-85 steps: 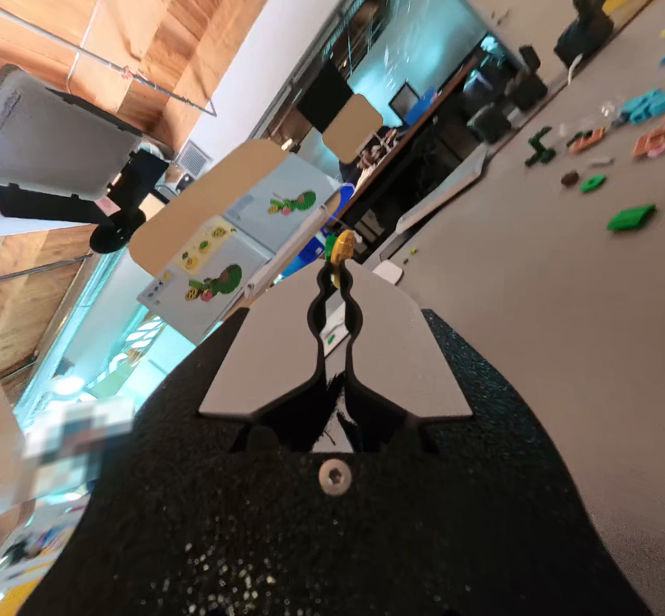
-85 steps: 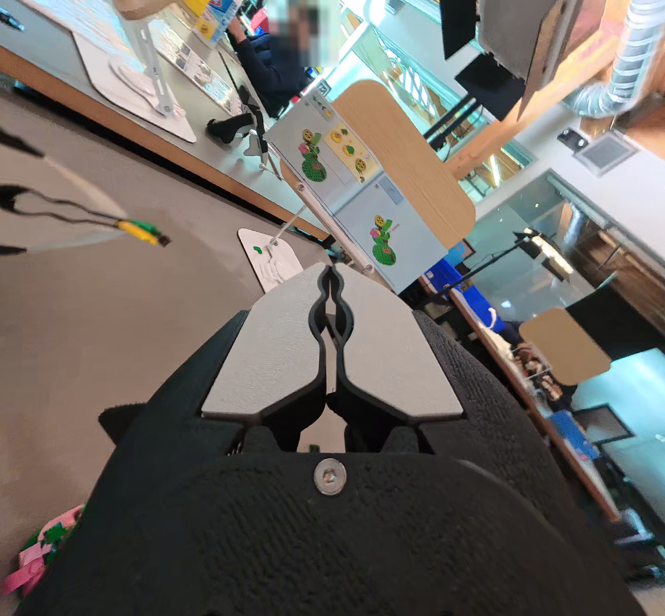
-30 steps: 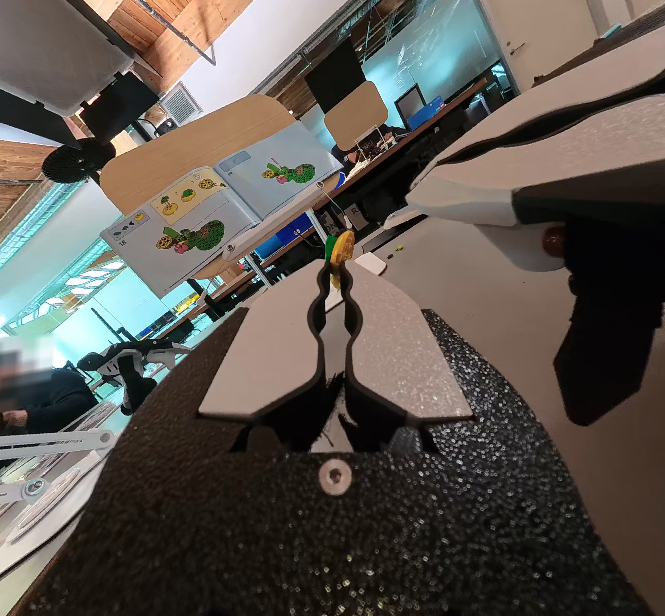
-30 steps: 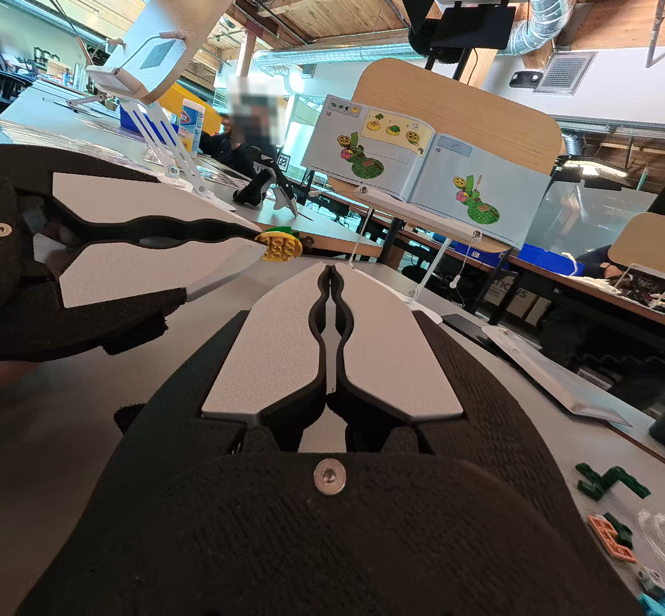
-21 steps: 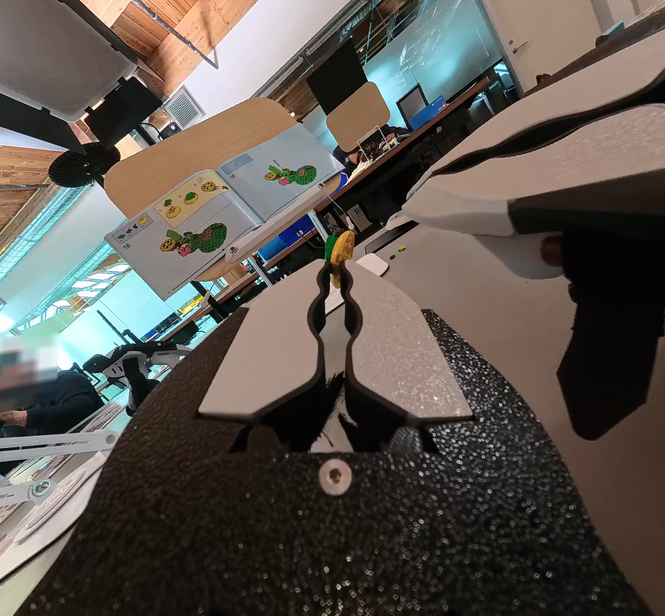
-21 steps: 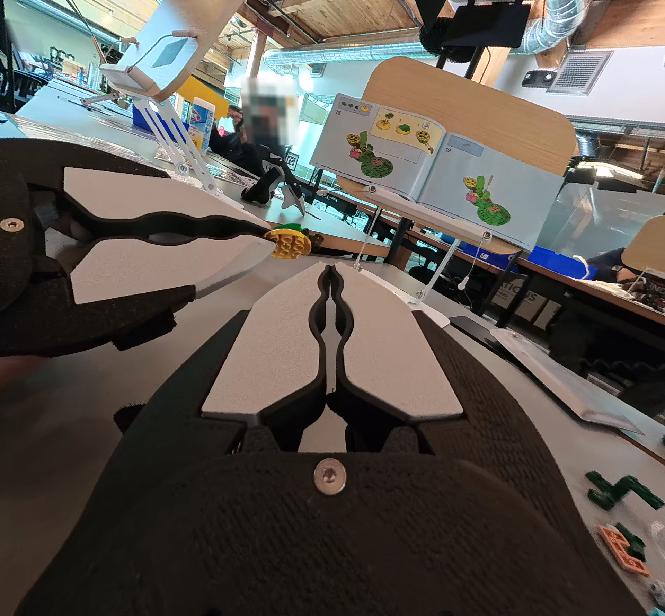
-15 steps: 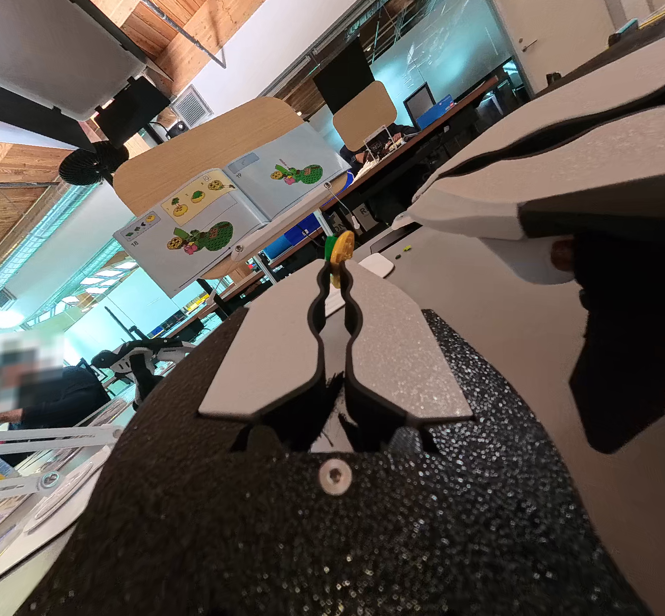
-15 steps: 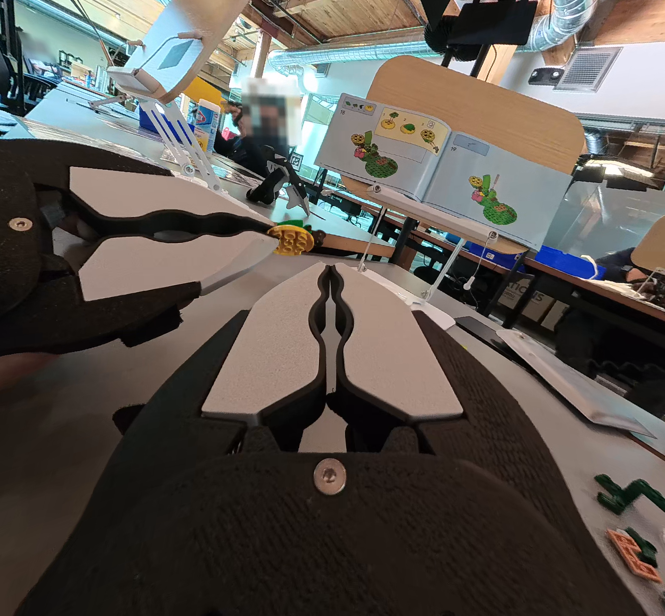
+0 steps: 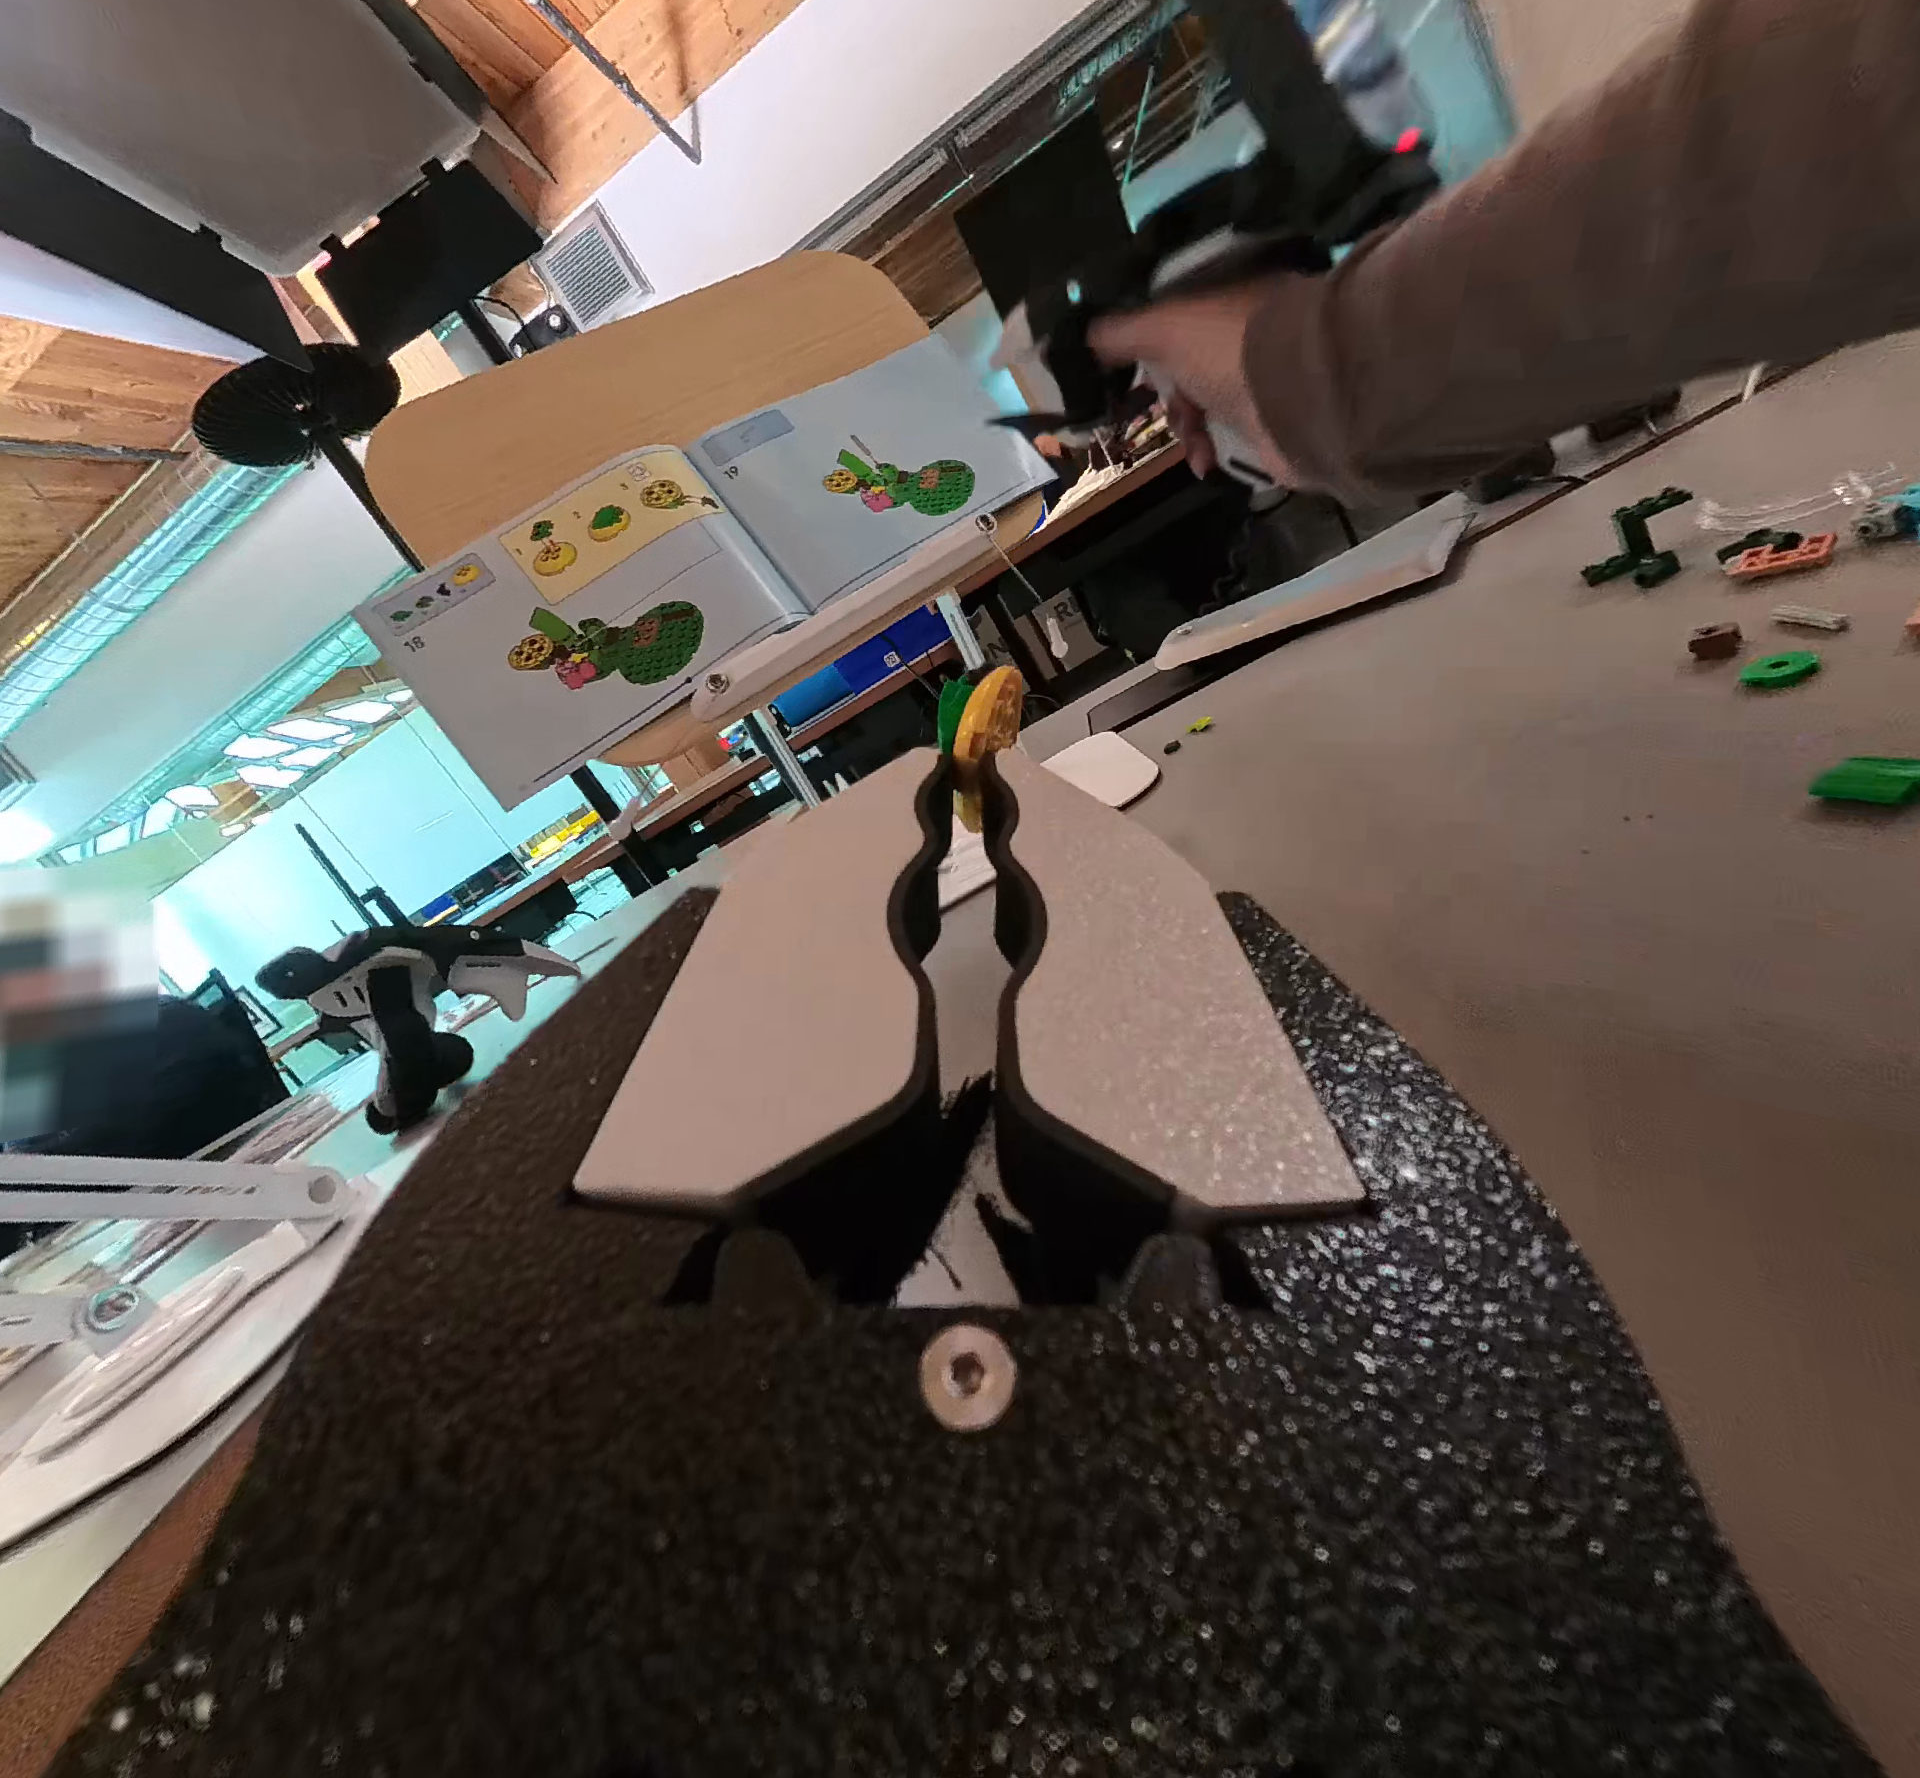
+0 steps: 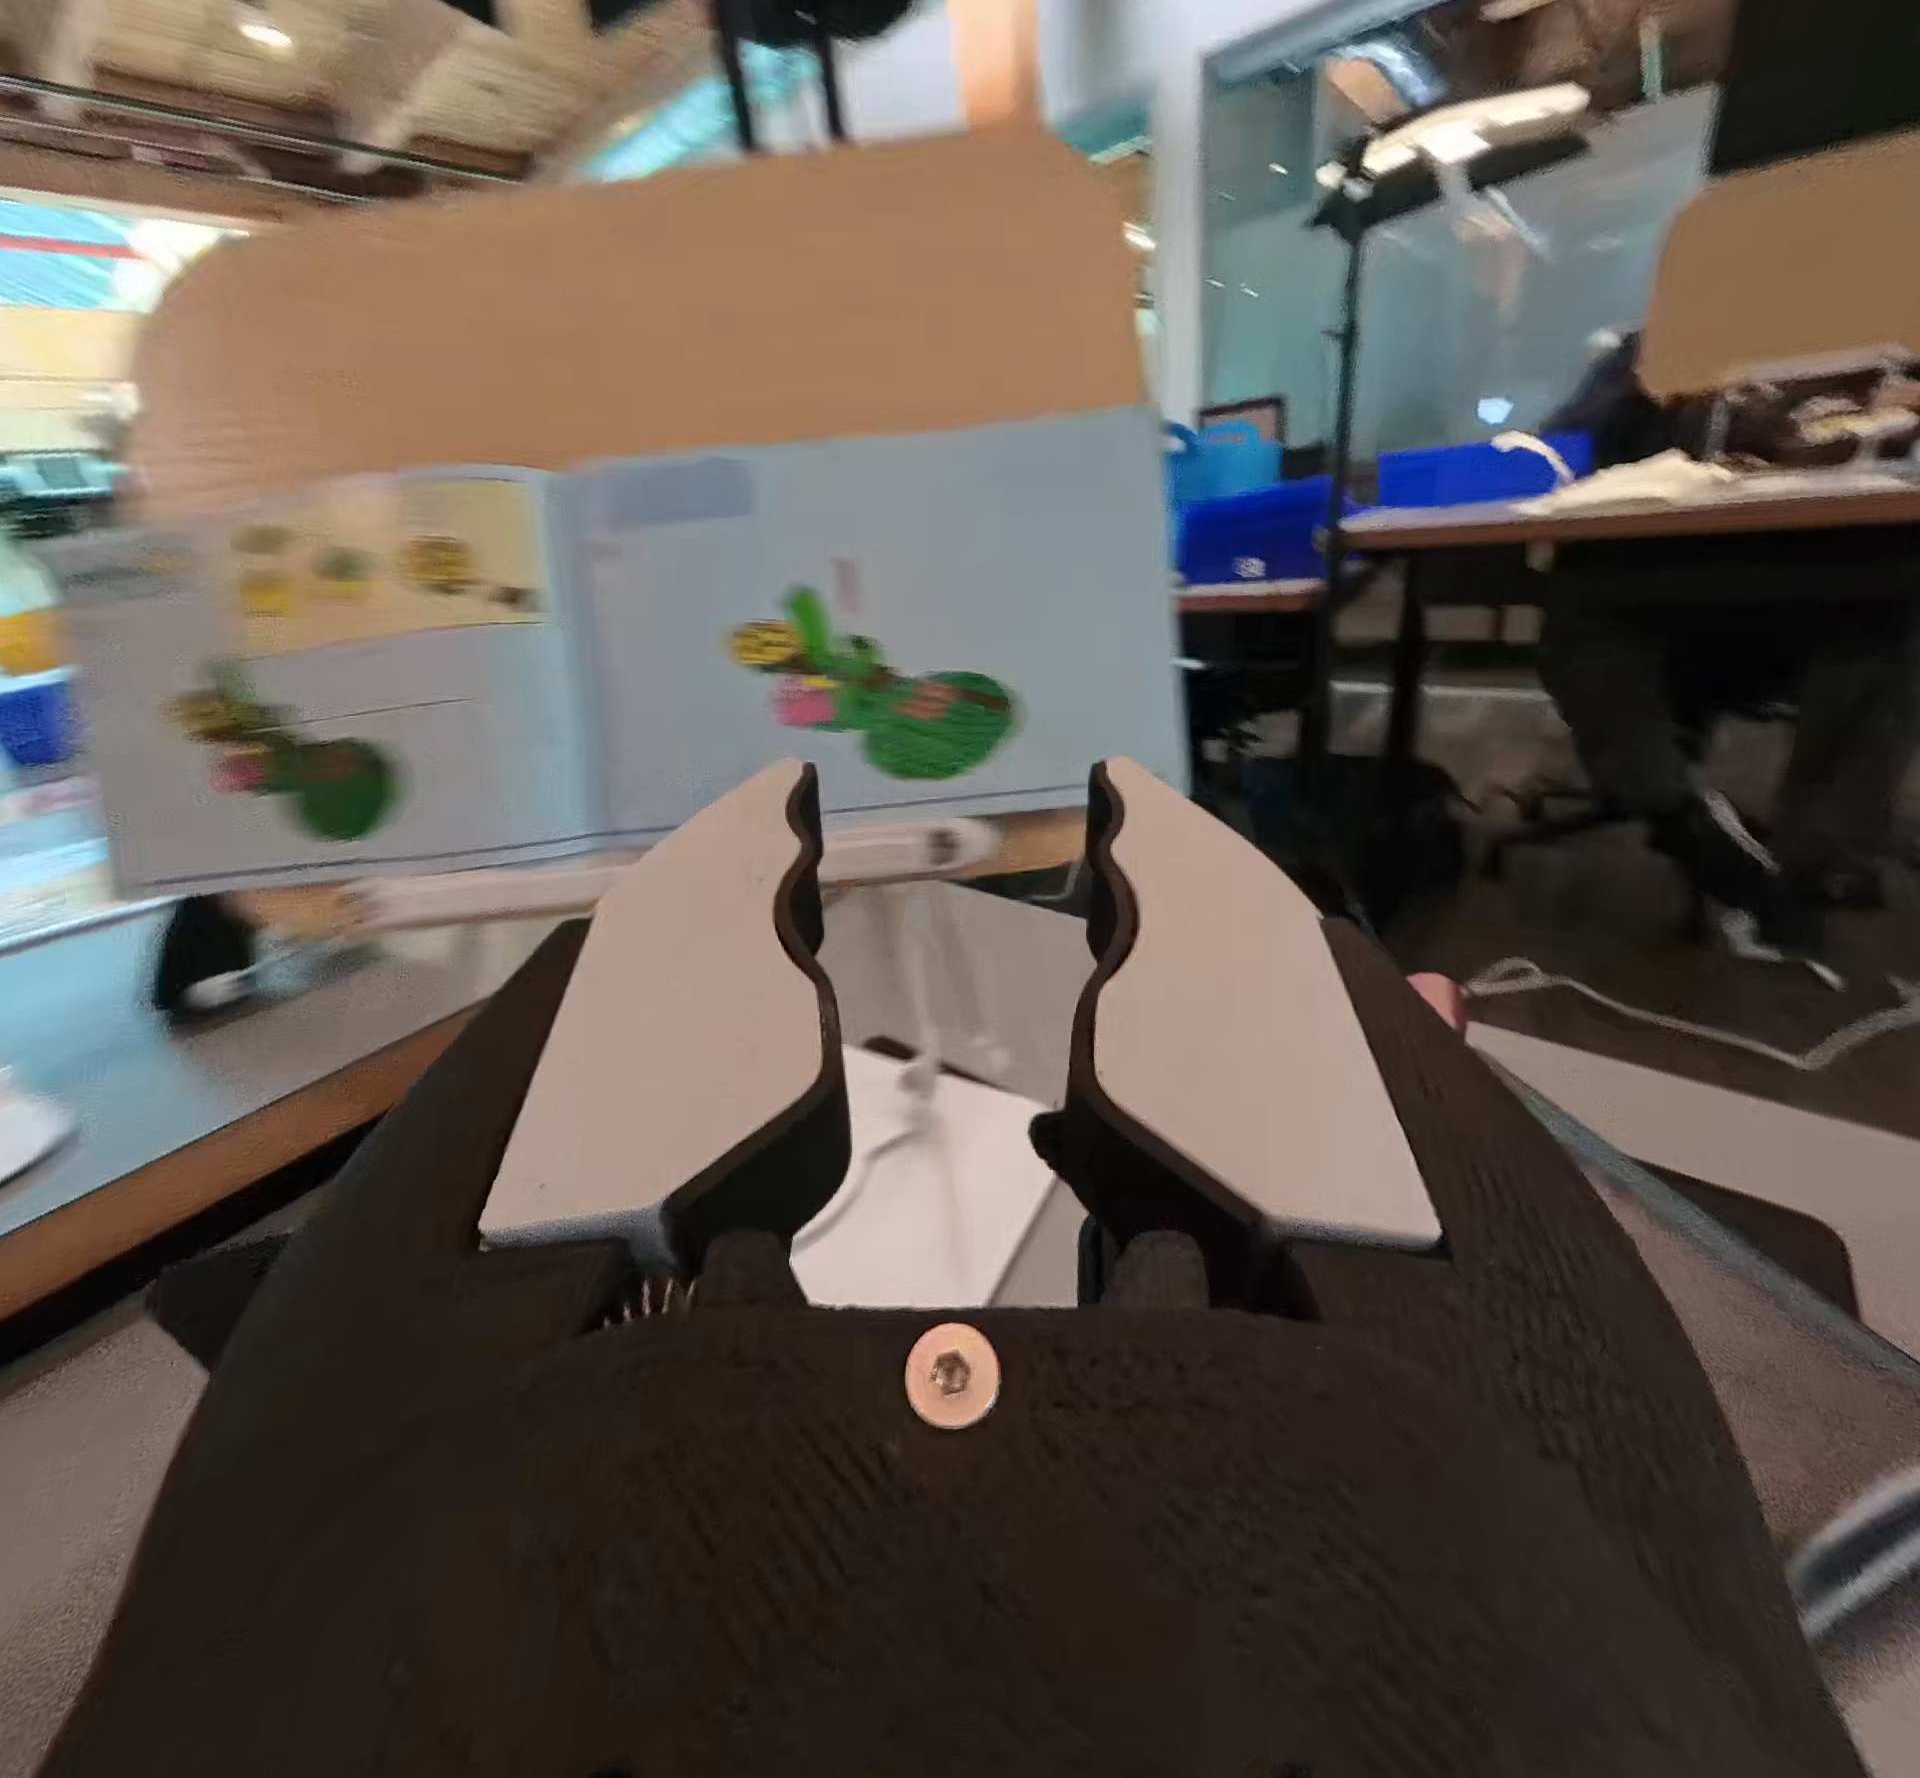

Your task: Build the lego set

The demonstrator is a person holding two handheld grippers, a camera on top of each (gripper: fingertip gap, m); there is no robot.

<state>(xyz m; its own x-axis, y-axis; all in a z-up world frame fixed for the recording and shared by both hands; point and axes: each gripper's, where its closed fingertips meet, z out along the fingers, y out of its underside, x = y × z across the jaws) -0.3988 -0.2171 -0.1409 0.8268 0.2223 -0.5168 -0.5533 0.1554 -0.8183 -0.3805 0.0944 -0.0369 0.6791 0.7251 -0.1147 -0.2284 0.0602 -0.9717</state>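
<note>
A: Open workshop, timber ceiling, glass partitions at the back. The grey tabletop (image 9: pixel 1507 897) carries loose pieces off to the right: a green round plate (image 9: pixel 1779 667), a green slope piece (image 9: pixel 1865 779), a dark green bracket (image 9: pixel 1631 552). The instruction booklet (image 9: pixel 707 585) stands open on its stand.

B: What changed?

A: A moment ago the right gripper (image 10: pixel 948 798) sat shut, just beside the left one. Now its fingers (image 10: pixel 707 980) are spread with nothing between them, and it points straight at the booklet's right page. From the left wrist view, the person's hand (image 9: pixel 1174 367) carries it up near that page.

B: Meaning?

A: My guess: either checking the next step or about to turn the page. The right view is motion-blurred, so I can't tell how near the paper it is.

B: And the piece?

A: The yellow round piece (image 9: pixel 985 712) with green behind it is pinched at the very tips of the left gripper (image 9: pixel 968 778), edge-on, off the tabletop.
</note>
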